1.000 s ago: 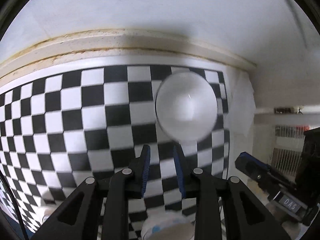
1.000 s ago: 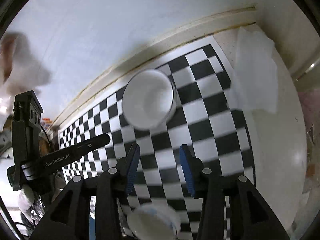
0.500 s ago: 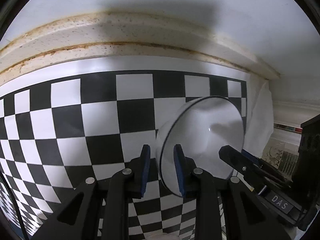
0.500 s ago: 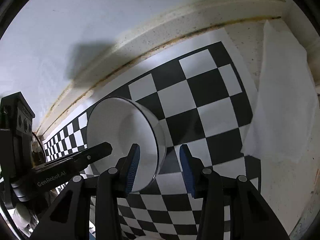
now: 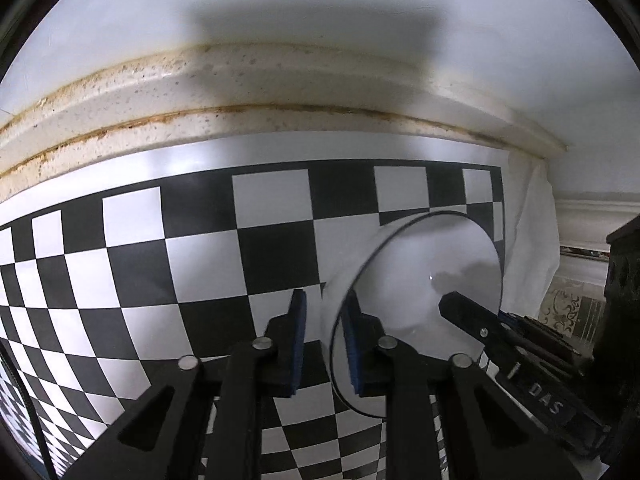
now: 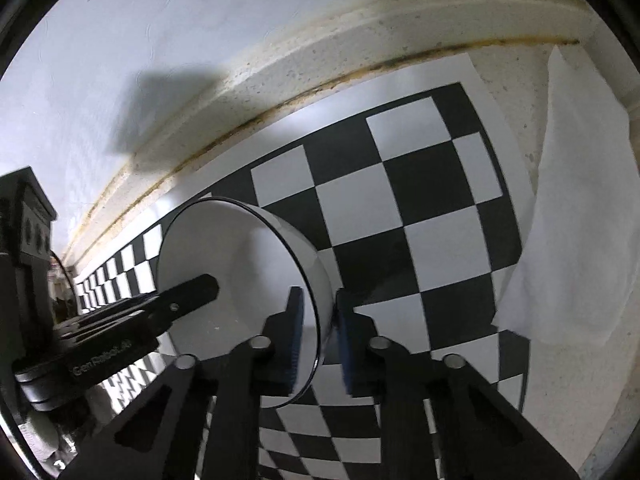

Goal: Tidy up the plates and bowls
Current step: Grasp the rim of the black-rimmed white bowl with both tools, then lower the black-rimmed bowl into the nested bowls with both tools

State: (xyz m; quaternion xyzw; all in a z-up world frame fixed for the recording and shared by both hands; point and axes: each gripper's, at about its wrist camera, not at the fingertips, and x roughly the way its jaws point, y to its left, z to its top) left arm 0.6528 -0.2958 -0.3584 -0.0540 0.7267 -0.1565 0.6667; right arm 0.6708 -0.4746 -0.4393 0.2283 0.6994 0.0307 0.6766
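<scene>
We've dropped in close and both tools have just clamped: the left tool (image 5: 323, 336) pinches the near rim of the white bowl (image 5: 432, 280) at lower right, the right tool (image 6: 318, 336) pinches the opposite rim, lower centre. It's ready to lift. Smooth, glossy, round bowl with a dark-edged lip on a checkered mat (image 6: 420, 184); speckled tabletop (image 5: 280, 92), crumpled cloth (image 6: 576, 208).
</scene>
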